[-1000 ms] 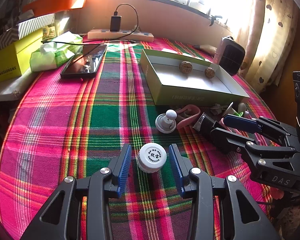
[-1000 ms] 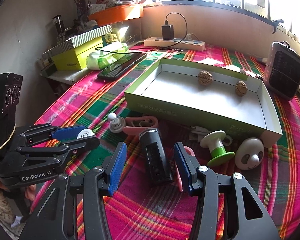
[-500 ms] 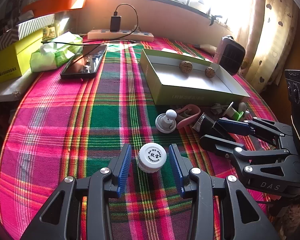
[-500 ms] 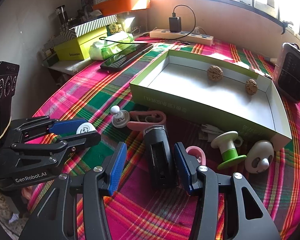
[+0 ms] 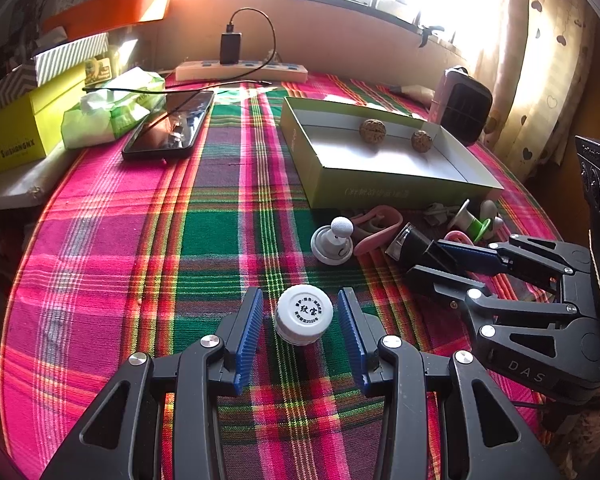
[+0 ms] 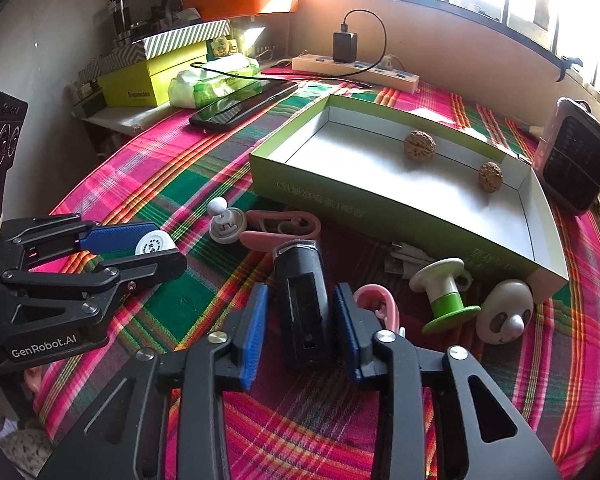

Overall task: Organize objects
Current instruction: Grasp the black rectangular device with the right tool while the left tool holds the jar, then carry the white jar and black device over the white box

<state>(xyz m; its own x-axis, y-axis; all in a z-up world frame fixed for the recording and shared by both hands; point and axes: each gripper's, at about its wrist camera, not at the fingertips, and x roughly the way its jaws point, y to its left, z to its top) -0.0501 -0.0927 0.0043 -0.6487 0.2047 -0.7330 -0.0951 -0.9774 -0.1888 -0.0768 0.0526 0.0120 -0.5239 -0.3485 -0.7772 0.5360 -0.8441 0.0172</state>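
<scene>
A black oblong device (image 6: 302, 300) lies on the plaid tablecloth between the blue pads of my right gripper (image 6: 300, 288). Its jaws are closing, and the pads stand against the device's two sides. In the left wrist view the right gripper (image 5: 422, 258) comes in from the right, with the device (image 5: 410, 242) at its tips. My left gripper (image 5: 300, 294) is open around a small white capped bottle (image 5: 304, 312), with a gap on each side. The green box (image 6: 340, 196) holds two walnuts (image 6: 419, 145).
Near the box front lie a white knob (image 6: 225, 226), pink clips (image 6: 284, 226), a green-and-white spool (image 6: 444, 292) and a panda toy (image 6: 504, 312). A phone (image 6: 240, 106), tissue pack, stacked boxes and power strip line the back. A small heater (image 6: 576, 160) stands right.
The right gripper's jaws have drawn in from wide apart to the sides of the black device. The left gripper and the white bottle have stayed put.
</scene>
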